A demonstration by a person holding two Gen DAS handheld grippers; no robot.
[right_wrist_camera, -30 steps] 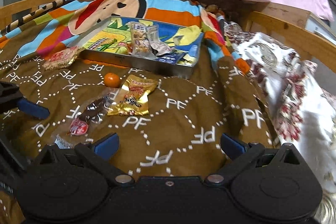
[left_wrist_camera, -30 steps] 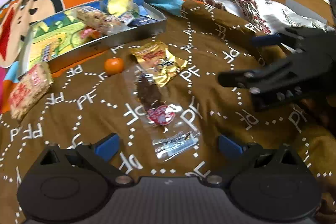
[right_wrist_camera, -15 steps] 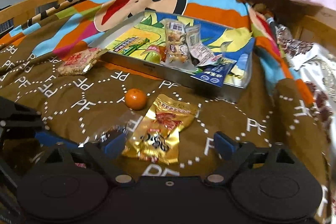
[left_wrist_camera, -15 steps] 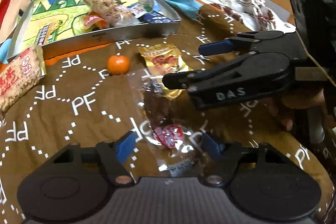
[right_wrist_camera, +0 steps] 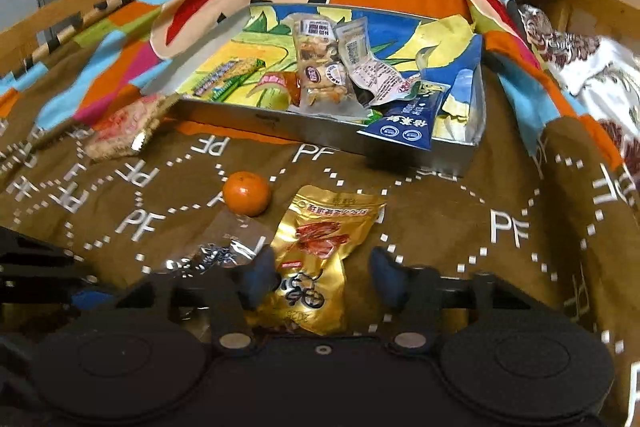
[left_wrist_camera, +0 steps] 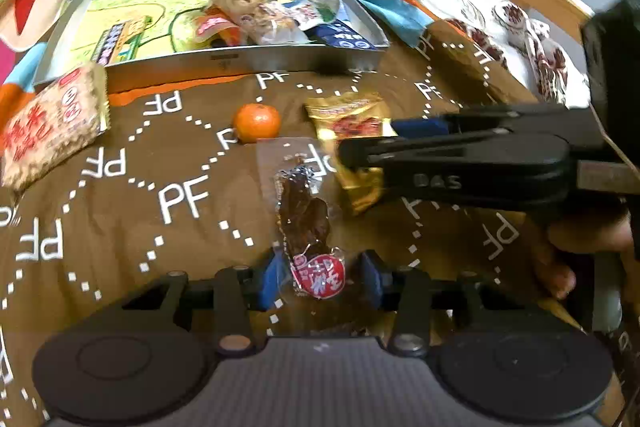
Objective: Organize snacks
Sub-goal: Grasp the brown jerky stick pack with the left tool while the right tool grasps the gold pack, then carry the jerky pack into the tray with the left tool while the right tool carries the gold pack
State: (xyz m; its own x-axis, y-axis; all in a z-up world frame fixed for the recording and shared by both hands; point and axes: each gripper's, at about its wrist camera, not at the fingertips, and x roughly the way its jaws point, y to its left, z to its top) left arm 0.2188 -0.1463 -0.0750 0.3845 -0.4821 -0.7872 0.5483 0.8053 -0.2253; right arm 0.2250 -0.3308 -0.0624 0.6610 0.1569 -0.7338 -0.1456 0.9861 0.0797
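Step in hand: double pick, both packets bracketed, neither clamped yet.

Your left hand-held gripper (left_wrist_camera: 318, 279) is part-open, pads either side of the clear plastic packet of dark dried snack (left_wrist_camera: 306, 223), red round label unreadable. At 12 o'clock: small orange mandarin (left_wrist_camera: 257, 122), silver metal tray (left_wrist_camera: 224, 61).

Your right hand-held gripper (right_wrist_camera: 322, 277), stamped "DAS", is part-open around the gold foil snack pouch (right_wrist_camera: 320, 247); print illegible.

Brown bedspread (right_wrist_camera: 504, 227) reads "PF".

Next: squeeze both, lift, carry toward the tray at 12.
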